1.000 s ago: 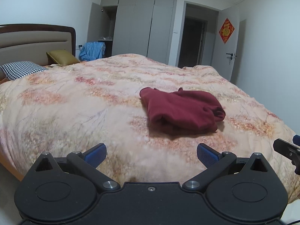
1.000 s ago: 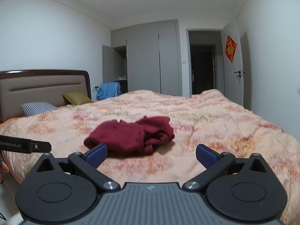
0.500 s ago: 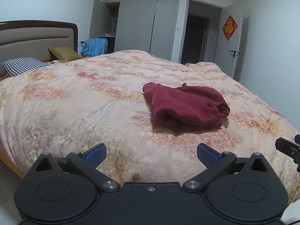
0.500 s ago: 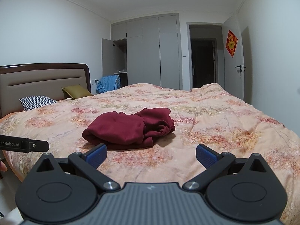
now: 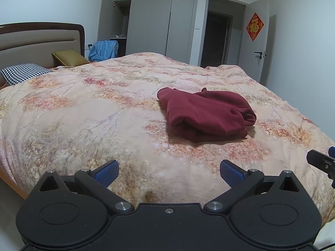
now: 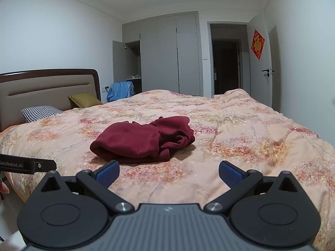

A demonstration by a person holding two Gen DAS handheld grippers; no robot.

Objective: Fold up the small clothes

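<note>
left tongs [image 6: 28,164]: "GenRobot.AI" | door [image 6: 259,62]: red 福 sign [image 6: 258,44]

Your left hand-held gripper [image 5: 168,172] fills the bottom of its frame with a matte black body, two round discs and two angled black arms joined by silver screws. Its fingers end in blue ribbed pads [image 5: 105,171]. Your right hand-held gripper [image 6: 168,172] has the same shape, but its centre plate is grey with fine ridges. At the left edge, a black bar carries the white marking "GenRobot.AI".
</note>
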